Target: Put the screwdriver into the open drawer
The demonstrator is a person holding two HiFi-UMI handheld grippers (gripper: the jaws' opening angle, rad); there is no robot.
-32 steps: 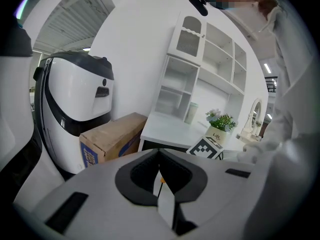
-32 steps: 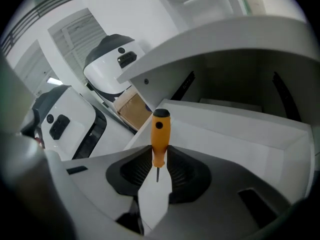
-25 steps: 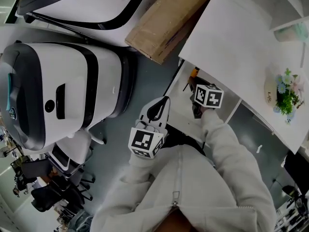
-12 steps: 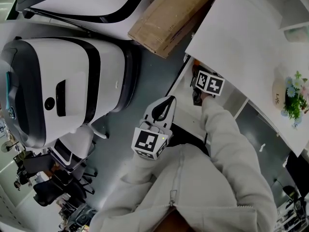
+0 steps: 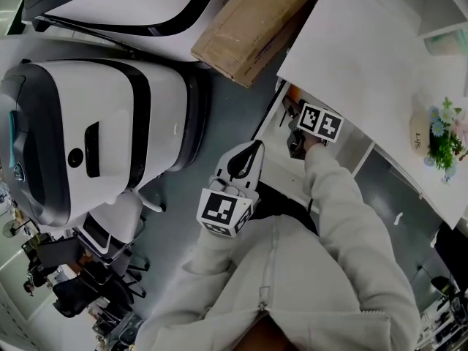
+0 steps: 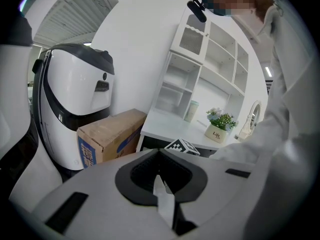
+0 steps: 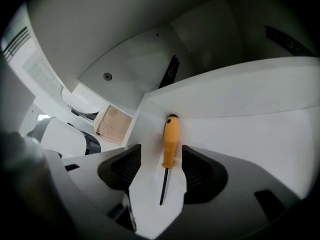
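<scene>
The screwdriver, orange handle and thin dark shaft, lies on the white floor of the open drawer, against its side wall. My right gripper straddles it. The jaws are opening and their pads stand clear of it on both sides. In the head view the right gripper reaches into the drawer under the desk edge, and a bit of the orange screwdriver shows beyond it. My left gripper hangs shut and empty beside the drawer's front, and its jaws meet with nothing between them.
The white desk top overhangs the drawer and carries a small pot of flowers. A cardboard box leans at the desk's left corner. A large white and black machine stands on the grey floor to the left.
The right gripper has slid a little deeper under the desk edge, towards the top of the picture. The left gripper has kept its place.
</scene>
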